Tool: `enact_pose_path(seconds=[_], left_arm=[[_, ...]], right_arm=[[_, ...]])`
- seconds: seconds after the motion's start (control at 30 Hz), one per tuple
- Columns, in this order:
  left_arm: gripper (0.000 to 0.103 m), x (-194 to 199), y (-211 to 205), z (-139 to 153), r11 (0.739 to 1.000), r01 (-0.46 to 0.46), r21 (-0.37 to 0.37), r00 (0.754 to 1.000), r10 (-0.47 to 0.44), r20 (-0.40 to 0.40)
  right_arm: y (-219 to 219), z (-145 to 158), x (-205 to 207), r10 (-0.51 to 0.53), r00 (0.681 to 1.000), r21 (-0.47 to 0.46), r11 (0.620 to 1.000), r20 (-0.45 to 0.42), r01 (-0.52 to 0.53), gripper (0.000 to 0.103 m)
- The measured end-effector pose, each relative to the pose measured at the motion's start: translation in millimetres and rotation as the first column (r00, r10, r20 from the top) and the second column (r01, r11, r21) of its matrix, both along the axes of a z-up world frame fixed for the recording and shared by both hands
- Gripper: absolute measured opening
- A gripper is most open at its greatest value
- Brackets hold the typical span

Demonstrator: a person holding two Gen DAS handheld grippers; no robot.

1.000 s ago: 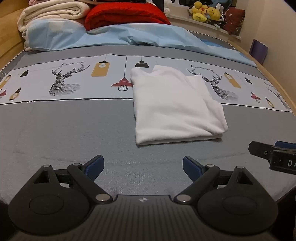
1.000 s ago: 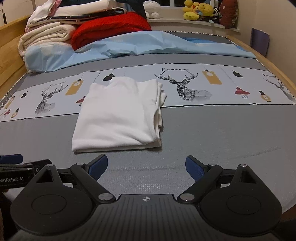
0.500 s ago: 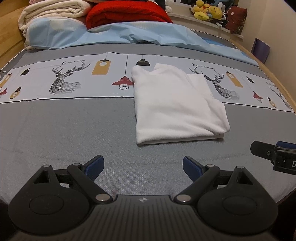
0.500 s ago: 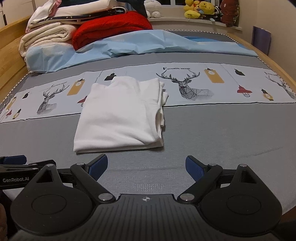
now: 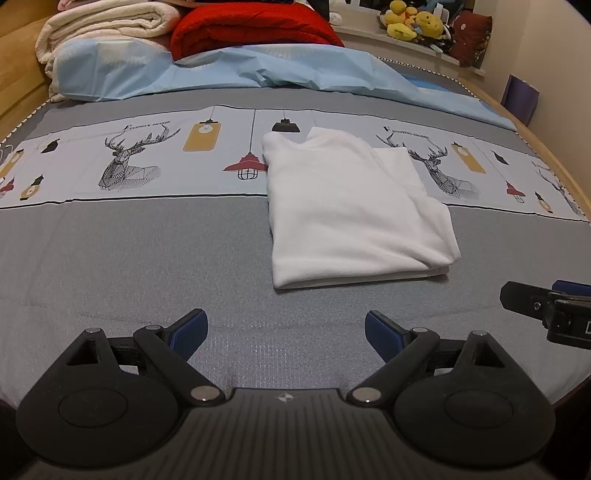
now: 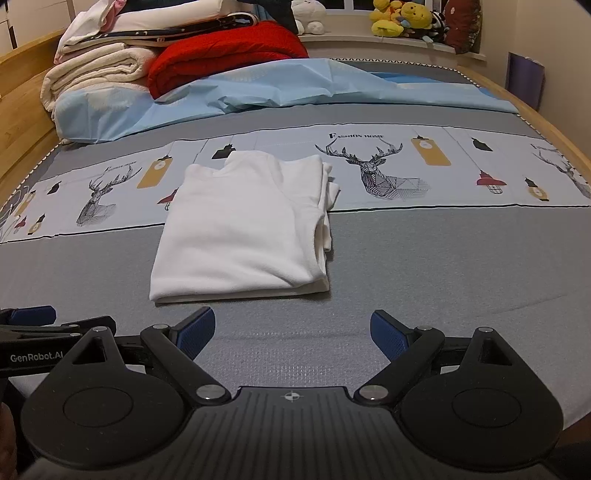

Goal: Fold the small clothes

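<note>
A white garment (image 5: 351,214) lies folded into a flat rectangle on the grey bed cover, also in the right wrist view (image 6: 247,229). My left gripper (image 5: 286,332) is open and empty, hovering near the bed's front edge, short of the garment and to its left. My right gripper (image 6: 291,330) is open and empty, just in front of the garment's near edge. The right gripper's side shows at the right of the left wrist view (image 5: 546,310); the left gripper shows at the left of the right wrist view (image 6: 48,332).
A light blue sheet (image 5: 258,70), a red blanket (image 5: 255,29) and cream blankets (image 5: 107,26) are piled at the head of the bed. Plush toys (image 6: 399,16) sit on the window ledge. The wooden bed frame (image 6: 554,122) runs along the right.
Both grippers have tilted slightly so the garment sits a little lower in view. The garment has not moved and both grippers stay open.
</note>
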State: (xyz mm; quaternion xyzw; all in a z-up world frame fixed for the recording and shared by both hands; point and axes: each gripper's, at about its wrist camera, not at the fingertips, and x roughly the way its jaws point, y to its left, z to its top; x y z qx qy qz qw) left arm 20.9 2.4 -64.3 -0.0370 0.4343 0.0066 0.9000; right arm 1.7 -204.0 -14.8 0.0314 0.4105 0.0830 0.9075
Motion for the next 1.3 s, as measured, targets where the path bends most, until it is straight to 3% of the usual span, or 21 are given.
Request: enact_pose_path(seconds=[1.03,1.17,1.3], left_arm=[[0.095,-0.4,-3.1,0.3,1.0,0.029,0.01,0.999,-0.03,0.019],[0.102,-0.5,-3.3,0.4,0.999,0.035,0.011,0.999,-0.035,0.025],[0.102,-2.1,-4.4,1.8,0.999,0.041,0.016,0.998,-0.042,0.045]], right_arm=[[1.8,-0.2,-0.3,0.005,1.0,-0.005,1.0,-0.001,-0.005,0.092],[1.4,-0.2,-0.2,0.005,1.0,-0.005,1.0,-0.001,-0.005,0.092],[0.2,-0.7,0.2,0.01,1.0,-0.007,1.0,-0.002,-0.01,0.092]])
